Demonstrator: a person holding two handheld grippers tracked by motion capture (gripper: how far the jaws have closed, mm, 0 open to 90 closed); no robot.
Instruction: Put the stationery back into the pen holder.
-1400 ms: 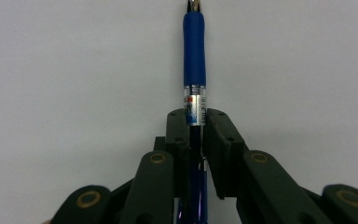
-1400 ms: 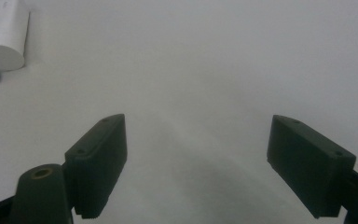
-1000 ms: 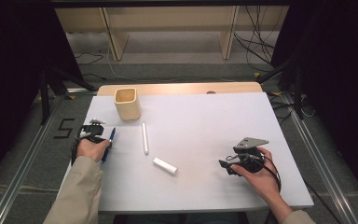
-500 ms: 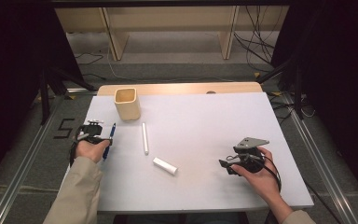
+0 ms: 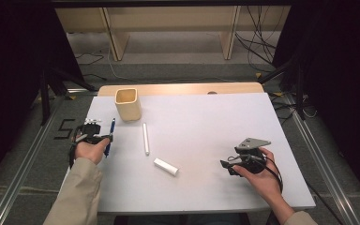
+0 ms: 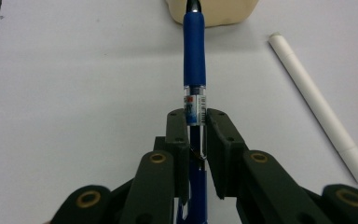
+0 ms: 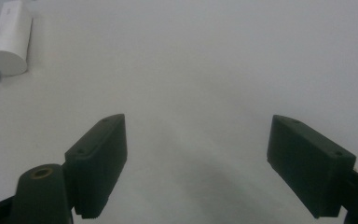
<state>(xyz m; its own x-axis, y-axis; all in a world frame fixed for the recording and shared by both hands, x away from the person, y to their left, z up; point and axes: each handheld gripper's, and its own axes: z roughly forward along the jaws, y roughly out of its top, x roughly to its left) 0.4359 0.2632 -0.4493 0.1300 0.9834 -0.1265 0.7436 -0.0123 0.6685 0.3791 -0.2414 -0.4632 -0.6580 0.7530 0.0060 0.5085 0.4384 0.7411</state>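
- So, the blue pen (image 6: 194,70) is what I'm working on. It's clamped lengthwise between the jaws of my left gripper (image 5: 93,137), near the left edge of the counter (image 5: 206,117), with its dark tip pointing at the beige cup (image 5: 127,103).
- My guess for gripping it around the clear barrel rather than the rubber sleeve: most of the pen sticks out ahead, so the front end should go into the cup first.
- Left jaws are narrow, pads pressed on the pen from both sides.
- My right gripper (image 7: 193,168) rests low over bare counter on the right, jaws spread wide with nothing between them. It looks parked, well out of the left one's way.
- Count: one blue pen, one cup, one long white pen (image 5: 146,138) lying just right of the blue one, and one stubby white cylinder (image 5: 166,166) nearer the middle.
- Both white pieces lie flat and apart from each other, so each should be easy to pick up separately.
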